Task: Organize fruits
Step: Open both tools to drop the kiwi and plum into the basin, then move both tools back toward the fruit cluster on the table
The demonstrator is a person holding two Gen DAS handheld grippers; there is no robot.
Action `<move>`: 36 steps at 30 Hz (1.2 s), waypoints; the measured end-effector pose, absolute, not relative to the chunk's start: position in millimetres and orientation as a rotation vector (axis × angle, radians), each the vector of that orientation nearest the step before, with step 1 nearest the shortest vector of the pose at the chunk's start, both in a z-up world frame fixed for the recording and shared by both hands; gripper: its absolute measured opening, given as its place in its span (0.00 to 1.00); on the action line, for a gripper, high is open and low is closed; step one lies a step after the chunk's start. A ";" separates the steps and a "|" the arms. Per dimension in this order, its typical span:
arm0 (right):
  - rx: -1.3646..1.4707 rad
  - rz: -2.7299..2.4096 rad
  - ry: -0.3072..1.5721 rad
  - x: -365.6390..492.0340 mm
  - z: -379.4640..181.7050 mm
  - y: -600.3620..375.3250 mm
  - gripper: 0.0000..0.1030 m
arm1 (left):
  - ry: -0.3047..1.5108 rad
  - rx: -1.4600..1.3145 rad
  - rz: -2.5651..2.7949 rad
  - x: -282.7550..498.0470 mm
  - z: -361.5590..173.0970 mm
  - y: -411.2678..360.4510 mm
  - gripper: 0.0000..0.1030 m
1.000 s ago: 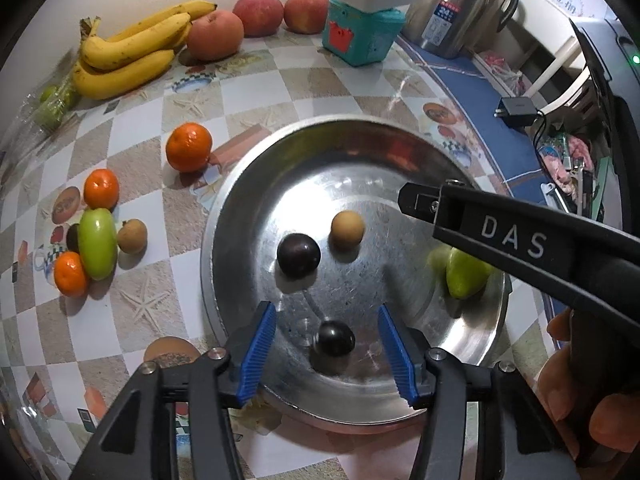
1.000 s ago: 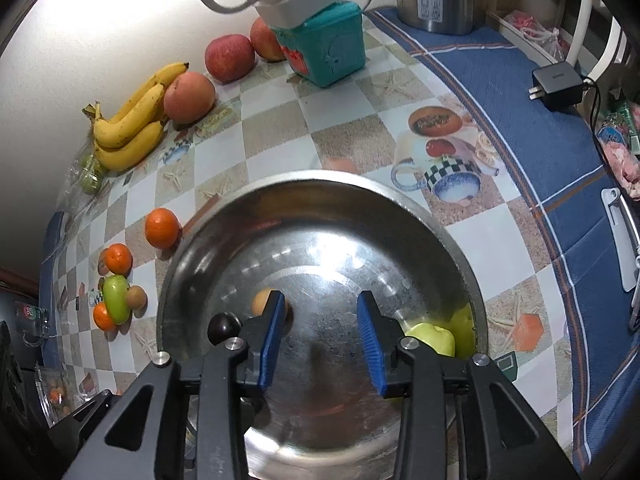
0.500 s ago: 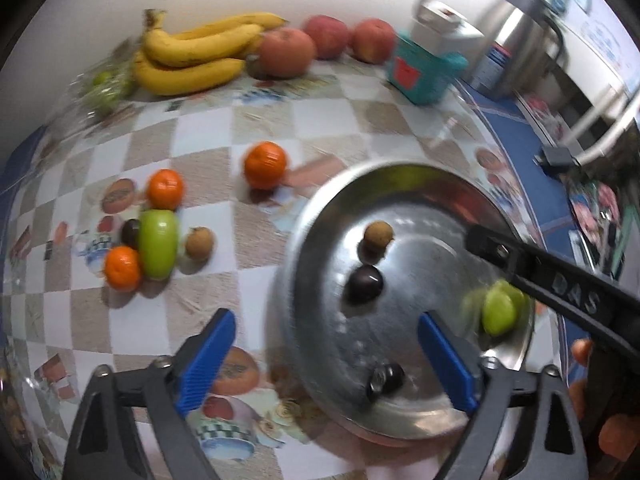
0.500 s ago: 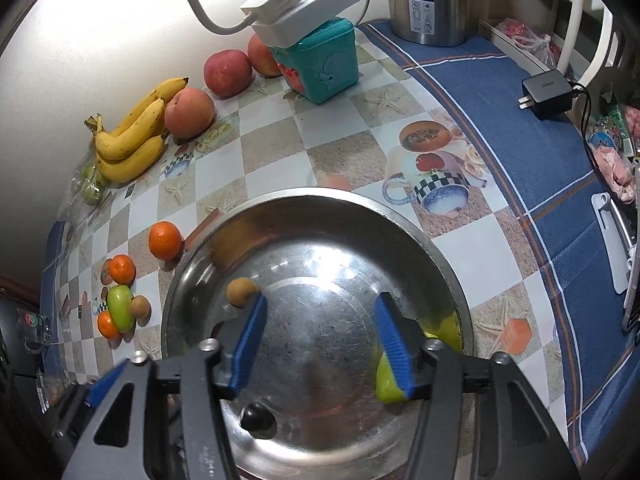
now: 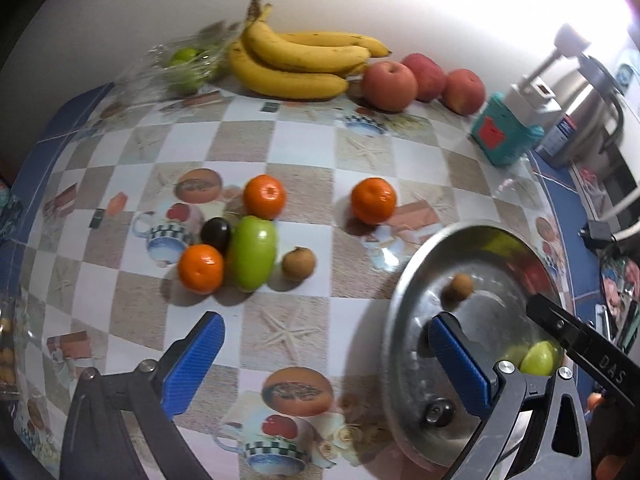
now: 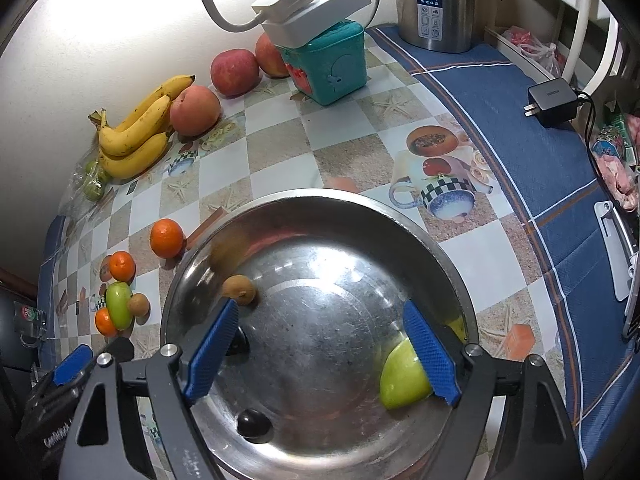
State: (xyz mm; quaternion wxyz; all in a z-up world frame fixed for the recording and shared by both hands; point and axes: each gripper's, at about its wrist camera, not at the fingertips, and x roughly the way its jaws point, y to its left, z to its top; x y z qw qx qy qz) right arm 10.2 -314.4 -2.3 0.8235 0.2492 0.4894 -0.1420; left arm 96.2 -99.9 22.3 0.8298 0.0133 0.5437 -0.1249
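Observation:
My left gripper (image 5: 328, 360) hovers over the tablecloth left of the steel bowl (image 5: 400, 300), its jaws opening wide with nothing between them. Ahead of it lie a green fruit (image 5: 254, 252), a dark grape (image 5: 215, 234), a longan (image 5: 298, 263) and three tangerines (image 5: 264, 196). My right gripper (image 6: 320, 354) hangs over the steel bowl (image 6: 440, 248), jaws opening and empty. In the bowl are a green fruit (image 6: 400, 384) by the right finger, a longan (image 6: 239, 290) and a dark grape (image 6: 253, 422). Another dark fruit is half hidden behind the left finger.
Bananas (image 5: 296, 60), three apples (image 5: 390, 84) and a bag of green fruit (image 5: 184, 66) line the back wall. A teal box (image 6: 332, 64) carrying a white power strip, a steel kettle (image 6: 436, 4) and a black charger (image 6: 554, 102) stand at the back right.
My left gripper swung left, from over the bowl to over the tablecloth, and opened wide. My right gripper stayed over the bowl and spread its jaws. A dark grape now lies loose in the bowl.

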 end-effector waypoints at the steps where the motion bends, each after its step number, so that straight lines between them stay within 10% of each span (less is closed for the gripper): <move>1: 0.527 -0.301 1.045 10.6 -3.2 -313.7 0.93 | 1.155 0.023 -0.260 96.7 22.3 -97.9 1.00; 36: 0.386 -0.088 1.055 38.3 -3.6 -227.9 1.00 | 1.151 -0.112 0.030 129.3 25.8 19.9 1.00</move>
